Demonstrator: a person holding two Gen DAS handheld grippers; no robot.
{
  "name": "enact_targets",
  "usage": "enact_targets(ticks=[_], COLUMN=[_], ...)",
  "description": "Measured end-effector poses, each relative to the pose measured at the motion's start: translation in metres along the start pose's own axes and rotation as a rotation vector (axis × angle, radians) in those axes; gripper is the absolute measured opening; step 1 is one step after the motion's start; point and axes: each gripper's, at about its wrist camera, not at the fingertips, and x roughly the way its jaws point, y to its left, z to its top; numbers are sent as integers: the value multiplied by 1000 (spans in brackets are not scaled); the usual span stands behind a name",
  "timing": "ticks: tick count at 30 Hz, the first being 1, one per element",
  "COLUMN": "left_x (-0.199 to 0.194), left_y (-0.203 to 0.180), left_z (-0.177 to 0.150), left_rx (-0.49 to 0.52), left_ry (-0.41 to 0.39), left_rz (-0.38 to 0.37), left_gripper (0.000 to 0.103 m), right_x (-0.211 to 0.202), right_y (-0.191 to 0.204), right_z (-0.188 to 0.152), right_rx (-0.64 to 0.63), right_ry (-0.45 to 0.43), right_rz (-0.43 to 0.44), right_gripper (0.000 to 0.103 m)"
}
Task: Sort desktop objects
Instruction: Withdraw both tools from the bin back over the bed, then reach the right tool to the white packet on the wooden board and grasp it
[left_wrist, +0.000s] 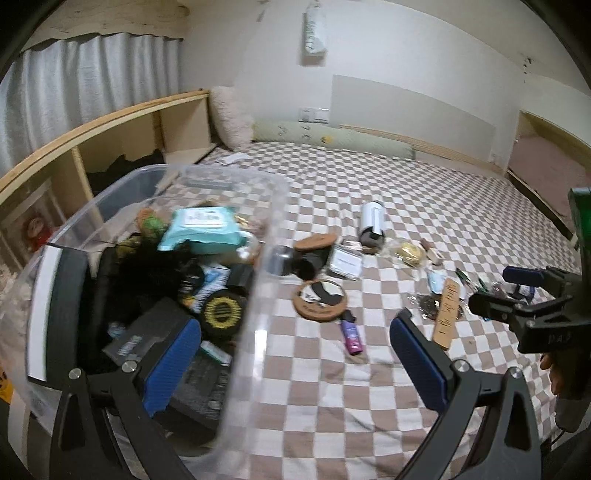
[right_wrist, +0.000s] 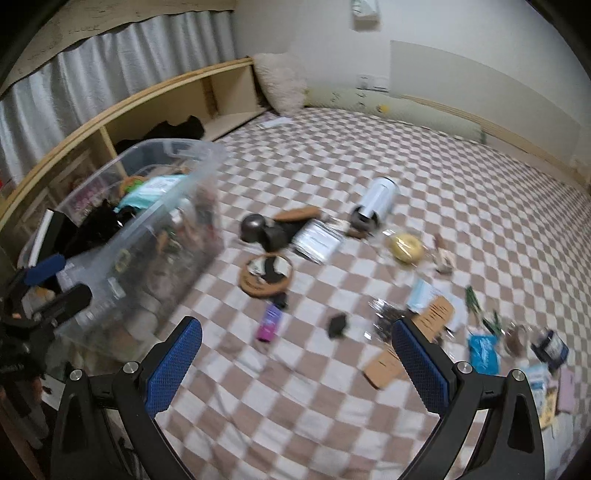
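A clear plastic bin full of small items stands at the left on a checkered bedspread. My left gripper is open and empty, straddling the bin's near right wall. My right gripper is open and empty above the spread; it also shows in the left wrist view. Loose items lie ahead: a purple tube, a cork coaster, a white cylinder, a black lump, a yellow bun, and a wooden tag.
A wooden shelf unit runs along the left behind the bin. A fluffy pillow and a long green bolster lie at the far wall. Several small packets crowd the right edge of the spread.
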Motion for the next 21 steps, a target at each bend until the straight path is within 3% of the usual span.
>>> enact_targets(ticks=[11, 21], left_x=[22, 59], left_y=[-54, -92], left_z=[-15, -38], left_rx=[65, 116], left_ry=[21, 71], left_rz=[-64, -100], left_gripper=[103, 103], right_x=[-8, 35], right_y=[-52, -96], right_z=[-51, -100], right_rx=[65, 145], right_ry=[-7, 130], right_rz=[-55, -76], right_gripper=[103, 103])
